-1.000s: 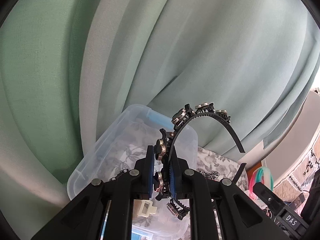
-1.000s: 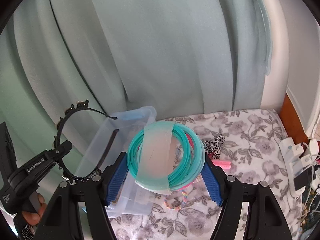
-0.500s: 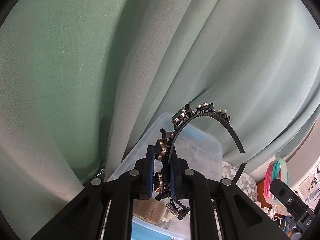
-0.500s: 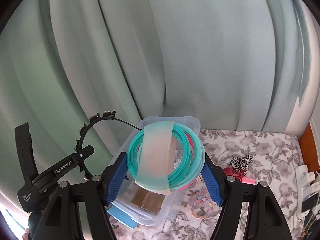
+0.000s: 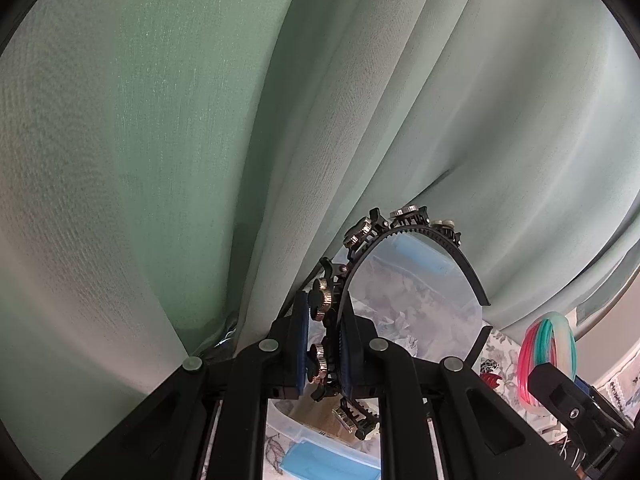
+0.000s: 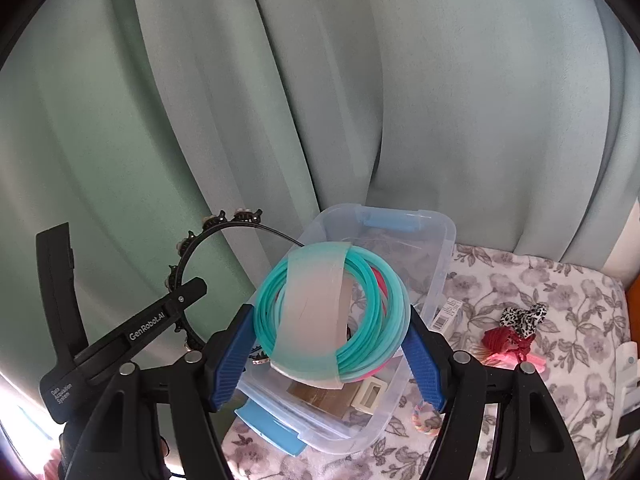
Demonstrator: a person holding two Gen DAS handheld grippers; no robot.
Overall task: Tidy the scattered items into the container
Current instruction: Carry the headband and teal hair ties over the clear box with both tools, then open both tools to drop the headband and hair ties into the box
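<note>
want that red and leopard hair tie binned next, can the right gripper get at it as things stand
Probably not yet. The right gripper is clamped on the bundle of teal rings above the clear container. The hair tie lies uncovered on the floral sheet, so reaching looks easy once emptied.

**Readable print in the scene**

In the right wrist view, the black body of the left tongs carries white print: "GenRobot.AI" along its arm, and lower, in small letters, "Data Acquisition System". A white tag beside the clear container shows a barcode; its small print is not readable.
</note>
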